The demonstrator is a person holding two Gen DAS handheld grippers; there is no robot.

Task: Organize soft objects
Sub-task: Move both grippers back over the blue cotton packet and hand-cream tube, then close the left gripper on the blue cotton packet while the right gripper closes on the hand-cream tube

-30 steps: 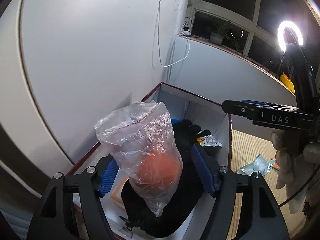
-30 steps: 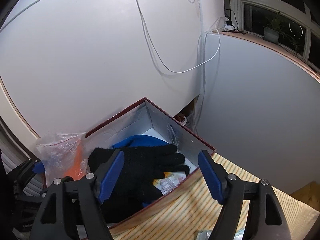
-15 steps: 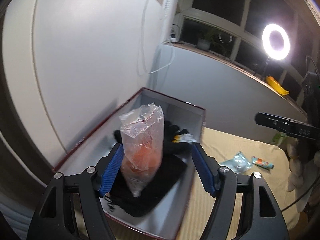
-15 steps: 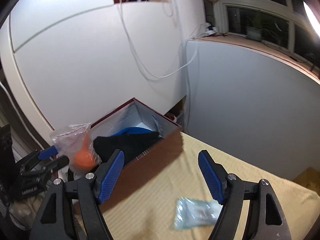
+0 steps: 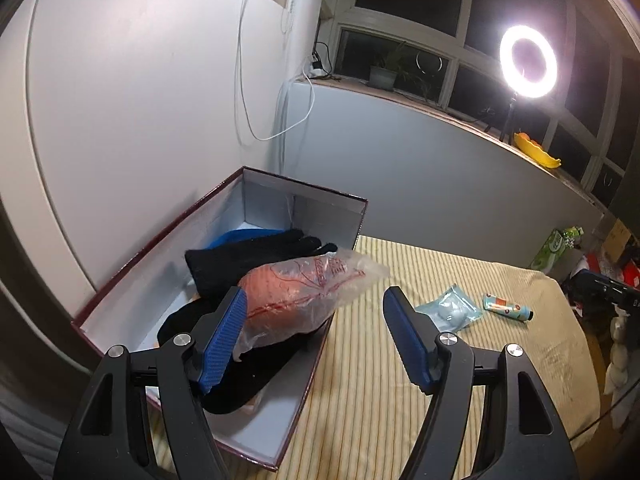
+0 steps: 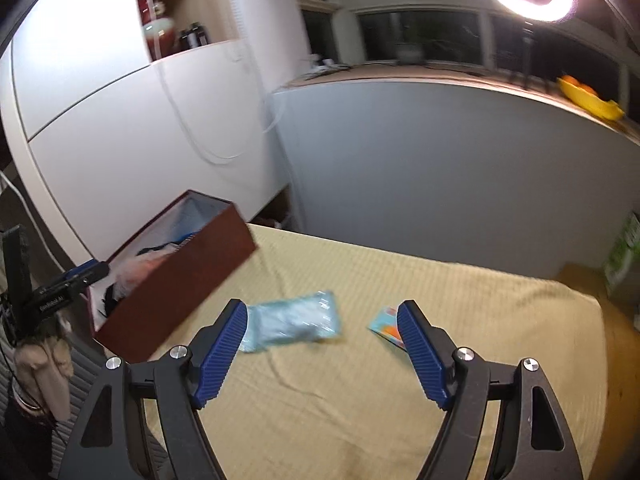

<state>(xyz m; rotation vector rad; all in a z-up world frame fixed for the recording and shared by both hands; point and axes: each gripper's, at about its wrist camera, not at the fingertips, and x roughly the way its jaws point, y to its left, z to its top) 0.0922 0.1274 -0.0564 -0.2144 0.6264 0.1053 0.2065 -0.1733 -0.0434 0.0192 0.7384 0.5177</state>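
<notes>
A clear plastic bag with an orange soft thing [image 5: 304, 300] lies tilted in the dark red box [image 5: 340, 200] on black gloves [image 5: 256, 256], its top over the box's right wall. My left gripper [image 5: 316, 340] is open, its left pad beside the bag. My right gripper [image 6: 320, 352] is open and empty above the yellow mat, over a light blue packet [image 6: 292, 320] and a small colourful tube [image 6: 386, 326]. The box also shows in the right wrist view [image 6: 172, 280], at the left. The packet [image 5: 448, 312] and tube [image 5: 506, 306] show in the left wrist view too.
The box stands at the mat's left corner against white walls. A ring light [image 5: 528, 62] glares on the windowsill at the right. A green carton [image 5: 554, 246] and clutter lie past the mat's right edge.
My left gripper has let go of the bag, which has tipped over into the box, and has pulled back. My right gripper has swung right, from the box to over the blue packet.
</notes>
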